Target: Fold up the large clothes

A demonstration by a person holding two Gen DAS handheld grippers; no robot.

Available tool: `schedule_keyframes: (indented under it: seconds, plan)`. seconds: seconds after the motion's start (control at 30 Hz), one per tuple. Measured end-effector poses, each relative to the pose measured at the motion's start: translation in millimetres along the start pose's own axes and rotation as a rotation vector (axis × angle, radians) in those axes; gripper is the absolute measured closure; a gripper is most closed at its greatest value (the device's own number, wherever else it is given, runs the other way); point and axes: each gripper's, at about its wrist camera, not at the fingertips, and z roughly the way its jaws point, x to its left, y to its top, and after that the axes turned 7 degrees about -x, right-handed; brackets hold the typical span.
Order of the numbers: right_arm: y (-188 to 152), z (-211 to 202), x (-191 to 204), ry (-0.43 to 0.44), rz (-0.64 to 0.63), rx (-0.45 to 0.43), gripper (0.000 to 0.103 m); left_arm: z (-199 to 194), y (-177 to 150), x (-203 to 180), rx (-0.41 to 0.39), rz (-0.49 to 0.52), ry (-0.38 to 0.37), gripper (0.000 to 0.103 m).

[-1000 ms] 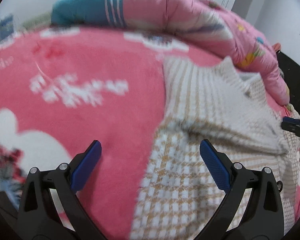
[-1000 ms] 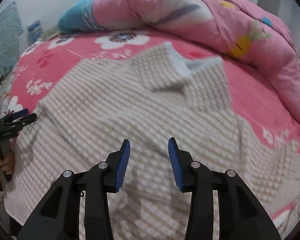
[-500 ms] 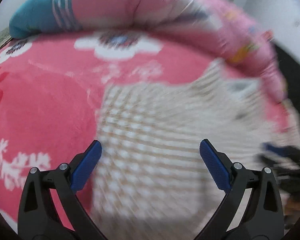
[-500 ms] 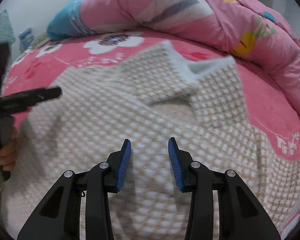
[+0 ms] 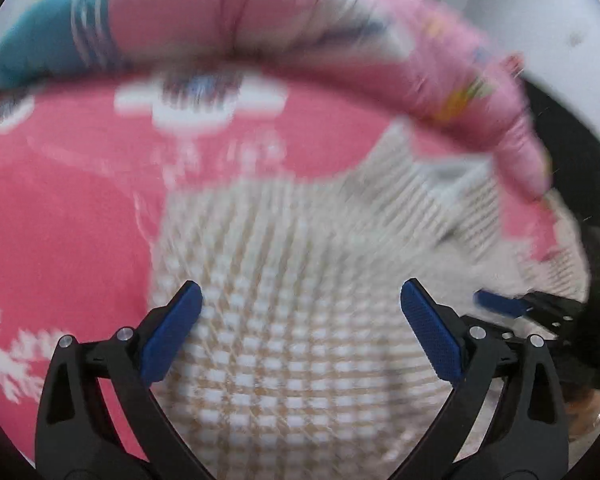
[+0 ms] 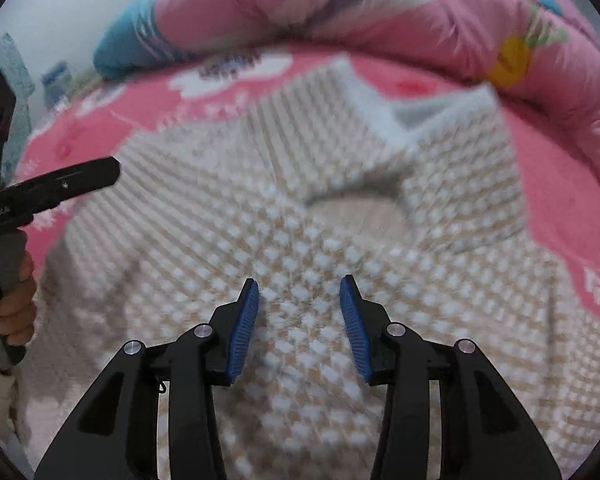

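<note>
Change since a second ago: the left gripper (image 5: 300, 332) swings off the pink sheet (image 5: 60, 220) and now sits over the checked garment (image 6: 300, 220), whose left edge falls just inside its left pad. Its jaws are spread wide, same as before, with nothing between them. The left wrist view is motion-blurred, so the gripper is probably in transit, not settled.

The right gripper (image 6: 299, 320) pushes in closer: the collar (image 6: 380, 120) and neck opening look larger and sit just beyond its tips. Its jaws are parted more narrowly than the left's, gap unchanged, nothing pinched.

Meaning for the task: both tools converge on the cloth and no grab is made. I read this as the approach to the first pinch points, folding itself not started.

Garment position: spread flat on the sheet, collar at the far end toward the rolled quilt (image 6: 380, 12), body running toward the near edge. In the right wrist view the fabric fills the space under and between the pads, roughly chest area below the neckline. In the left wrist view the pads straddle the garment's left portion, sheet showing to the left of it. Contact with the fabric: cannot tell for either tool.

The left gripper also shows at the left of the right wrist view, held by the left hand (image 6: 12, 300).
</note>
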Motion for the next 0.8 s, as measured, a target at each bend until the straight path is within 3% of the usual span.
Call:
schedule_keyframes:
  seconds: [0.07, 0.17, 0.27, 0.3, 0.4, 0.43, 0.5, 0.57, 0.63, 0.7, 0.8]
  plan:
    - [-2.1, 4.6, -0.6, 0.012, -0.004, -0.009, 0.056, 16.3, -10.6, -2.8, 0.007, 0.055, 0.054, 0.007]
    - [0.3, -13.2, -4.1, -0.001, 0.048, 0.004, 0.056, -2.9, -11.6, -18.3, -0.043, 0.116, 0.099, 0.007]
    - [-8.1, -43.2, -1.4, 0.001, 0.018, -0.044, 0.053, -37.2, -18.8, -30.9, -0.112, 0.151, 0.029, 0.007]
    - [-12.7, -48.1, -0.9, -0.016, 0.01, -0.05, 0.048, -43.7, -23.4, -36.4, -0.121, 0.171, 0.009, 0.007]
    - [-28.6, -29.9, -8.5, -0.074, -0.003, 0.003, 0.032, -24.5, -44.3, -45.8, -0.033, 0.178, -0.008, 0.007]
    - [-31.5, -24.3, -11.9, -0.059, 0.013, 0.006, 0.03, -10.8, -55.1, -49.6, -0.008, 0.215, 0.042, 0.007]
    - [-28.9, -22.3, -19.5, -0.028, 0.06, 0.011, 0.03, -12.8, -58.5, -57.1, -0.035, 0.257, 0.077, 0.006]
    - [-24.0, -36.2, -19.5, -0.041, 0.087, 0.009, 0.03, -24.9, -49.6, -54.3, -0.032, 0.197, 0.048, 0.007]
    - [-24.5, -57.9, -18.5, -0.023, 0.091, -0.029, 0.03, -50.6, -46.6, -53.0, -0.078, 0.147, -0.011, 0.007]
    - [-31.2, -78.2, -20.1, -0.039, 0.09, -0.068, 0.03, -63.5, -49.4, -63.8, -0.105, 0.19, -0.009, 0.007]
    - [-46.8, -71.4, -35.2, -0.096, 0.127, -0.029, 0.029, -45.9, -57.7, -74.8, -0.025, 0.217, -0.006, 0.007]
